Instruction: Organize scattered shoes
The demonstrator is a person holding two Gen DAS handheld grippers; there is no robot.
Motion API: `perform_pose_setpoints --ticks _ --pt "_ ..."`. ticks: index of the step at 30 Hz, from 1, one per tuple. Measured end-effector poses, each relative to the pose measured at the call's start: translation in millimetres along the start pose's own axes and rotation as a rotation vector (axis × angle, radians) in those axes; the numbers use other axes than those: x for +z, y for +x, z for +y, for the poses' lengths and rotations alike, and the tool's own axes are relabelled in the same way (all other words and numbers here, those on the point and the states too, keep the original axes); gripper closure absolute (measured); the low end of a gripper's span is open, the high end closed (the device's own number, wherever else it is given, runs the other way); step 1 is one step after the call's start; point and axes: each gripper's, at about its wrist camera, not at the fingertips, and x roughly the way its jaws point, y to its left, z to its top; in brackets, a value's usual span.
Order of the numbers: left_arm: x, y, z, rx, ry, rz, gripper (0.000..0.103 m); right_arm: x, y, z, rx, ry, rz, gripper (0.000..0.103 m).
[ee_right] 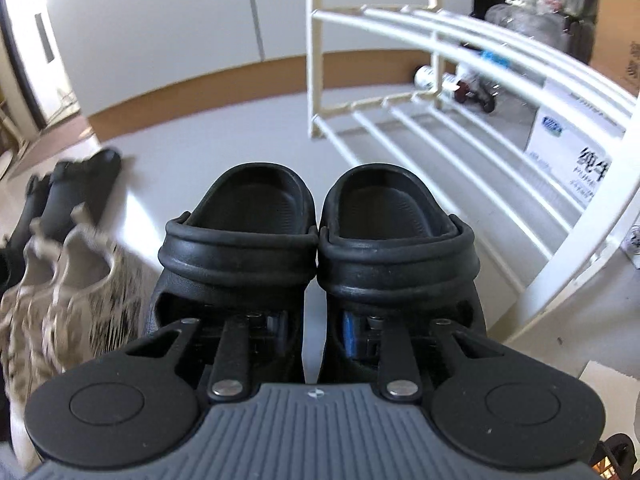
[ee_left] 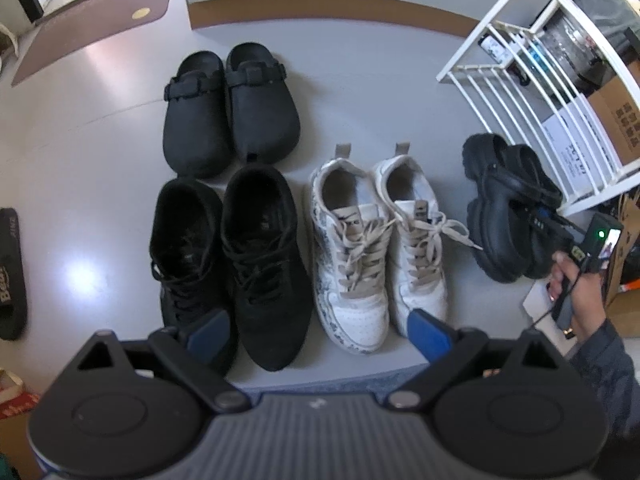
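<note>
Little writing can be read: a dark slipper point(ee_left: 12, 276) at the left edge of the pale floor point(ee_left: 100, 128) carries white lettering, only partly legible, and a white carton point(ee_right: 572, 148) behind the white slatted rack point(ee_right: 460, 128) has a blue logo and large dark characters (blurred, so unreadable). The pair of black chunky-soled clogs point(ee_right: 316, 236) is matte rubber with rolled heel straps and ridged footbeds, the two shoes pressed side by side, heels toward the rack. The right gripper point(ee_right: 316, 328) reaches one finger into each clog and pinches their inner walls together, carrying the pair near the rack. The left gripper point(ee_left: 316, 330) hangs above the floor with its jaws spread wide and nothing between them, over the black lace-up sneakers point(ee_left: 228, 256), white sneakers point(ee_left: 376, 248) and black buckled clogs point(ee_left: 230, 108) set in neat pairs
</note>
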Motion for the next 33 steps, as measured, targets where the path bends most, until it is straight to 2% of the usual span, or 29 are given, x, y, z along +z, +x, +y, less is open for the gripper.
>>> perform_pose_setpoints --ticks 6,14,25,33 --pt "0.3 0.3 0.6 -0.012 -0.014 0.007 0.006 9.7 0.7 -10.5 -0.066 0.085 -0.05 0.075" --pt "-1.5 2.3 4.2 -0.036 -0.035 0.028 0.006 15.1 7.9 -12.5 -0.118 0.094 -0.064 0.075" --pt "-1.6 1.8 11.8 -0.049 -0.047 0.035 0.006 18.7 10.6 -31.6 -0.256 0.205 -0.083 0.075" --pt "-1.8 0.4 13.0 -0.066 -0.042 0.031 0.006 29.1 28.1 -31.6 -0.324 0.279 -0.115 0.075"
